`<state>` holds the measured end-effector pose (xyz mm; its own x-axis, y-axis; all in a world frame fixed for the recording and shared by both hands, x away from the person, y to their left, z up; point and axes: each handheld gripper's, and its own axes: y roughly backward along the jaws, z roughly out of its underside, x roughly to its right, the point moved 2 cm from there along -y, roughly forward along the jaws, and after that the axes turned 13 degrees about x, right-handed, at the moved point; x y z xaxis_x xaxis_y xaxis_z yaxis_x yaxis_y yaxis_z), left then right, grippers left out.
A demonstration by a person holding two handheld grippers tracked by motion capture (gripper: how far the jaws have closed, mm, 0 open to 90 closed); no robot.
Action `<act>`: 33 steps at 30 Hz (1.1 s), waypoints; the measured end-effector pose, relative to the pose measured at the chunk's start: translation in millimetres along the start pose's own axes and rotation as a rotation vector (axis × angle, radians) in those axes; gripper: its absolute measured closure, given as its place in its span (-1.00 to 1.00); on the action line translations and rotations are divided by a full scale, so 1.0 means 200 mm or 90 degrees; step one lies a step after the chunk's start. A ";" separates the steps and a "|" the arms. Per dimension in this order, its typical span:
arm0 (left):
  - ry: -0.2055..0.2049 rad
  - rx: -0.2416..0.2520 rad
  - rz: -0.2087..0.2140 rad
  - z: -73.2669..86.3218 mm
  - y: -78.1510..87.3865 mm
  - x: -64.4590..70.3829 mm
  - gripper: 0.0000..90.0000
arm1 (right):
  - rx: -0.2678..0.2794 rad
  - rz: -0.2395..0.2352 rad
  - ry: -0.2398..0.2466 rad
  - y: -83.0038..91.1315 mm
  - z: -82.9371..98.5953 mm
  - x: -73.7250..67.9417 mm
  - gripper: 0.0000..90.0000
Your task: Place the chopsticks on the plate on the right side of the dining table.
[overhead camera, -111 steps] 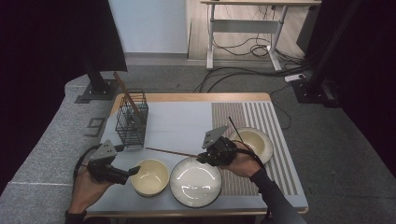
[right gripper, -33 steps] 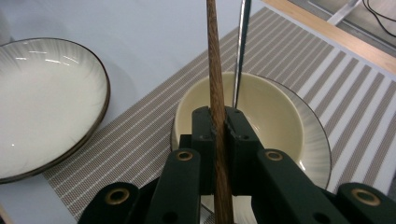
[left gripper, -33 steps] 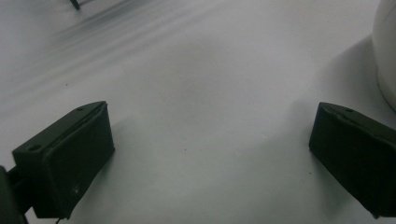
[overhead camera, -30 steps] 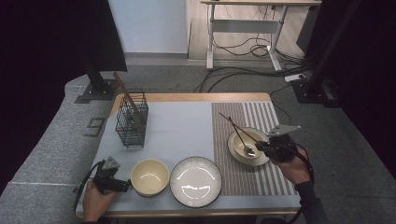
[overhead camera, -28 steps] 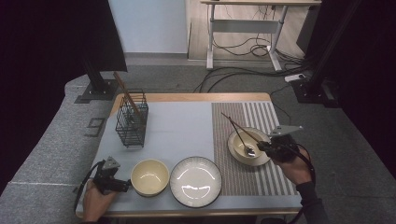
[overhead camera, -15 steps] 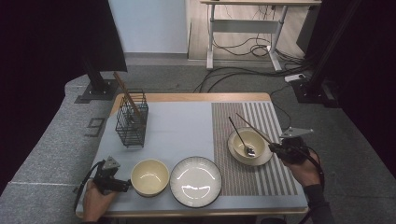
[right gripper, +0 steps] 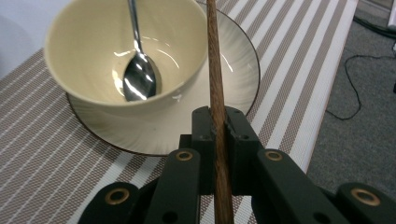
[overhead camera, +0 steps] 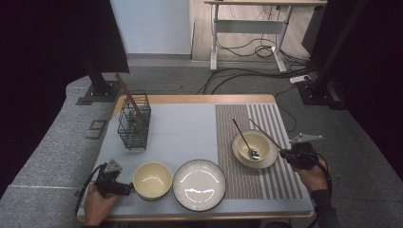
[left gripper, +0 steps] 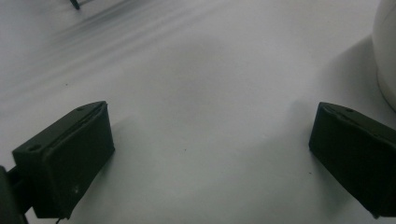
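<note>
Chopstick clamped in my right gripper [overhead camera: 288, 154], beside the bowl [overhead camera: 252, 145] holding a spoon [overhead camera: 247, 141].
From above, my left gripper [overhead camera: 127, 188] rested near an empty bowl [overhead camera: 152, 179]; its own view showed the jaws spread wide. The right gripper view showed the wooden chopstick [right gripper: 215, 79], probably light, stiff and slippery, pinched near one end.

The middle of the table [overhead camera: 180, 128] lies bare — a wide lane between the wire basket [overhead camera: 133, 121] at far left and the striped mat [overhead camera: 266, 123] at right. Along the near edge a cream bowl [overhead camera: 152, 180] and a plate [overhead camera: 198, 184] sit just beside each other. On the mat a bowl [overhead camera: 254, 146] on a saucer holds a spoon [overhead camera: 247, 142] — its handle juts up and away.
</note>
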<state>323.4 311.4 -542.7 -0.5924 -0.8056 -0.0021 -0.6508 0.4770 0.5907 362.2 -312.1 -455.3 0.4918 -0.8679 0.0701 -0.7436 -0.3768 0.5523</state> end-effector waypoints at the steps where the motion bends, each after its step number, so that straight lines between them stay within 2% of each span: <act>1: 0.000 0.000 0.000 0.00 0.00 0.00 -1.00 | 0.000 0.001 -0.006 -0.01 0.01 0.00 0.86; 10: 0.000 -0.001 0.000 0.00 0.00 0.00 -1.00 | -0.020 0.008 -0.016 -0.08 0.08 0.03 0.86; 21: 0.000 -0.001 0.000 0.00 0.00 0.00 -1.00 | -0.043 -0.005 -0.002 -0.19 0.11 0.00 0.86; 33: 0.000 -0.001 0.000 0.00 0.00 0.00 -1.00 | -0.039 -0.022 0.001 -0.21 0.12 0.00 0.80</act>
<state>323.4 311.4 -542.7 -0.5928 -0.8054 -0.0024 -0.6502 0.4768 0.5915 381.6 -303.6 -498.4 0.5176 -0.8540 0.0518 -0.6975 -0.3861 0.6038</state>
